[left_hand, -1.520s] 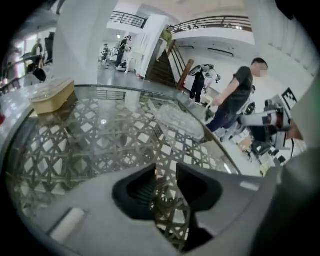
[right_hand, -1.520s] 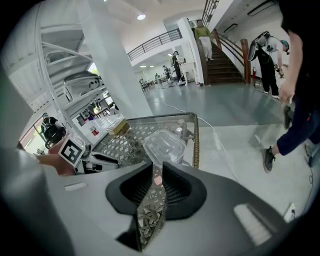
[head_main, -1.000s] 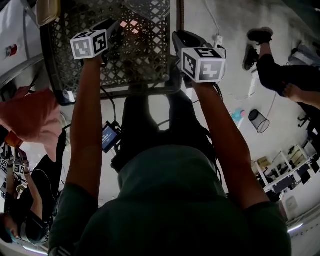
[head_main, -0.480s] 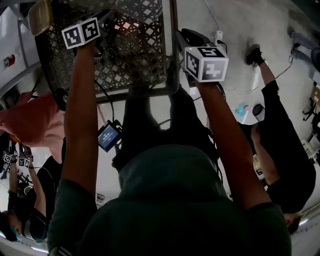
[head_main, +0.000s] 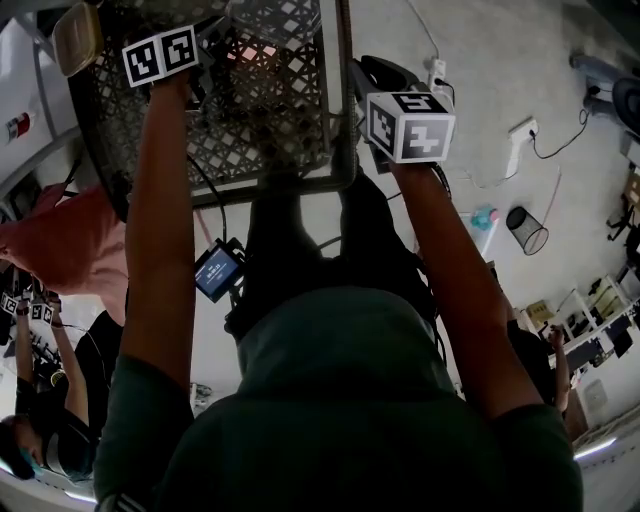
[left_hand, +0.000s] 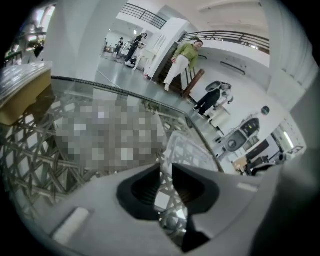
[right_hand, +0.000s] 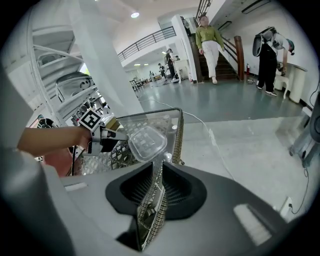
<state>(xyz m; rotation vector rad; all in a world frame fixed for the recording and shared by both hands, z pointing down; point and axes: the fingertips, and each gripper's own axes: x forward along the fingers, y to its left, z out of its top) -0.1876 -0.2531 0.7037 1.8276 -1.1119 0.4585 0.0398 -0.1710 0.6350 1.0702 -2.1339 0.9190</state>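
Clear plastic container (right_hand: 146, 142) is held over the inside of the wire mesh basket (right_hand: 177, 131), pinched by its rim in the closed fingers of the left gripper (left_hand: 166, 170); in the left gripper view its see-through wall rises just past the fingertips, the lattice showing through it. Right gripper (right_hand: 161, 167) has its fingers clamped on the basket's near mesh wall, which runs edge-on between them. A tan lidded box (left_hand: 22, 97) sits at the basket's far left corner, well apart from both grippers
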